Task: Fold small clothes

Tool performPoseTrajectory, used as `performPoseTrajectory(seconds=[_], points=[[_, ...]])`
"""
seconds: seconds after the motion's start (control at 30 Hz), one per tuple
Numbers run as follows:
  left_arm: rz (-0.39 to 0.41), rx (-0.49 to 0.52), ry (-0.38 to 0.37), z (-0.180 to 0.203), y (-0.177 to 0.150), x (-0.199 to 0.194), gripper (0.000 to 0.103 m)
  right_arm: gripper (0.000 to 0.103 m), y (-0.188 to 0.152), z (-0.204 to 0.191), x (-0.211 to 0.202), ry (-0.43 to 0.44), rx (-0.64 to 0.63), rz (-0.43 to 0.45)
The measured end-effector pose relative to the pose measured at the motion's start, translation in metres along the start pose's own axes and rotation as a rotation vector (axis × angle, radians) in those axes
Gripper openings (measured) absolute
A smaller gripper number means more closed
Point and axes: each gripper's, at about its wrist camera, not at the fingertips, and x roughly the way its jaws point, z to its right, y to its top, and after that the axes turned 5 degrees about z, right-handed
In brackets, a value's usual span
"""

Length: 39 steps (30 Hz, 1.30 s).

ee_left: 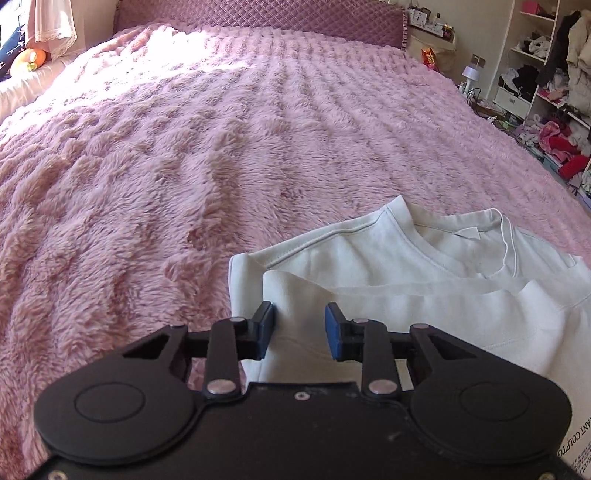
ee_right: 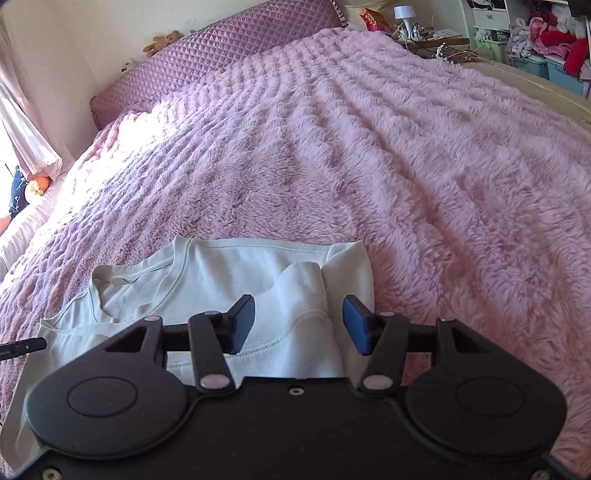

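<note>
Shirt (ee_left: 424, 295) is white, partly folded, lying flat on the pink fuzzy blanket (ee_left: 184, 166) at the near edge of the bed, far from the purple headboard (ee_left: 258, 16). Collar end points toward the headboard; long axis as folded runs side to side across the bed, between my two grippers. Left wrist view has the shirt's left folded edge and the neckline with a small tag inside it; shirt spreads off to the right of frame. Right wrist view has the opposite end: folded sleeve flap and the right edge of the shirt (ee_right: 229, 295), collar off to its left. My left gripper (ee_left: 299, 330) is over the shirt's left edge, blue pads spread moderately, fabric showing between them, nothing pinched. My right gripper (ee_right: 299, 325) is over the shirt's right part, pads wider apart, also gripping nothing. Only the right view shows a teddy bear (ee_right: 162, 41) on top of the headboard; only the left view shows shelves (ee_left: 535, 62) of clothes right of the headboard.
</note>
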Motion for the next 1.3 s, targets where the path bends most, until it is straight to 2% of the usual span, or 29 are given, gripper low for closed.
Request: performPoseTrajectory(seconds=[0.2, 0.23, 0.27, 0.3, 0.43, 0.53, 0.7, 0.77, 0.83, 0.9, 1.0, 1.07, 1.13, 1.3], points=[[-0.020, -0.036, 0.016, -0.010, 0.003, 0.012, 0.006, 0.054, -0.002, -0.004, 0.016, -0.006, -0.035, -0.006], [-0.009, -0.034, 0.025, -0.012, 0.003, 0.009, 0.003, 0.047, -0.002, -0.005, 0.018, -0.009, -0.046, -0.013], [0.003, -0.032, 0.030, -0.011, 0.003, 0.008, 0.003, 0.034, -0.003, -0.007, 0.020, -0.017, -0.067, -0.014], [0.030, -0.030, 0.037, -0.010, 0.004, 0.004, 0.002, 0.013, -0.002, -0.009, 0.020, -0.031, -0.085, -0.008], [0.167, -0.068, 0.056, -0.011, 0.013, -0.016, 0.002, 0.009, 0.004, -0.007, 0.008, -0.039, -0.050, 0.093], [0.124, -0.106, 0.072, -0.018, 0.015, -0.001, 0.002, 0.009, 0.003, -0.006, 0.018, -0.060, -0.032, 0.079], [0.026, -0.085, 0.123, -0.017, -0.002, 0.032, 0.006, 0.009, -0.008, 0.003, 0.037, -0.093, -0.011, 0.031], [0.037, -0.078, 0.133, -0.016, -0.002, 0.029, 0.011, 0.013, -0.007, 0.005, 0.031, -0.090, 0.014, 0.040], [0.053, -0.116, 0.119, -0.021, 0.000, 0.016, 0.013, 0.033, -0.005, 0.004, 0.015, -0.089, 0.038, 0.051], [0.062, -0.143, 0.113, -0.026, -0.001, -0.003, 0.016, 0.045, -0.007, 0.006, -0.012, -0.058, 0.059, 0.083], [0.089, -0.186, 0.081, -0.033, -0.013, -0.046, 0.015, 0.046, -0.024, 0.012, -0.057, -0.002, 0.097, 0.086], [0.090, -0.224, 0.069, -0.036, -0.031, -0.078, 0.026, 0.046, -0.042, 0.018, -0.085, 0.020, 0.119, 0.060], [0.080, -0.261, 0.072, -0.038, -0.054, -0.105, 0.031, 0.046, -0.063, 0.021, -0.107, 0.019, 0.117, 0.026], [0.006, -0.333, 0.097, -0.037, -0.106, -0.132, 0.037, 0.048, -0.102, 0.026, -0.130, -0.048, 0.101, -0.015]])
